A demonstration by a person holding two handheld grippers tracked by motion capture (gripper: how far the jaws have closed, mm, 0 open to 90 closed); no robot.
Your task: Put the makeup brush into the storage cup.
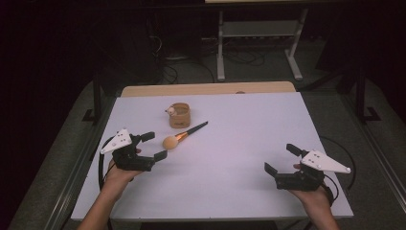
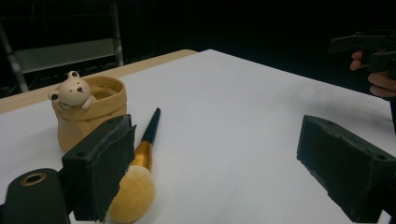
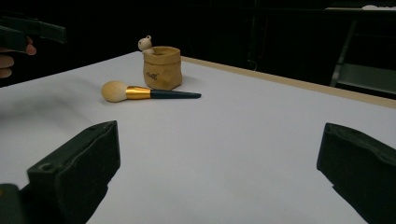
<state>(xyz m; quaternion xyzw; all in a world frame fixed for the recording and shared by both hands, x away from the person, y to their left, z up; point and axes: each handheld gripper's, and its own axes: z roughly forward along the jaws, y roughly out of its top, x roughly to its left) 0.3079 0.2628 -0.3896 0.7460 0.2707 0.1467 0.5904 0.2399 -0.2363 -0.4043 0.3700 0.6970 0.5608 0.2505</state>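
High view: the left claw [image 1: 154, 145] hangs spread beside the round-headed, gold-ferruled makeup brush [image 1: 184, 134], which lies flat on the white tabletop [image 1: 239, 143] just before the tan bear-trimmed cup [image 1: 180, 115], ready for picking. Right gripper view: the right claw [image 3: 217, 179] rests apart, idle.

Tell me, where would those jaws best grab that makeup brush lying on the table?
Probably the gold ferrule of the makeup brush, or the dark handle just behind it. It lies flat beside the bear pot, so coming from above with the jaws across the narrow shaft seems best. The fluffy head would squash. The open left gripper is nearest.
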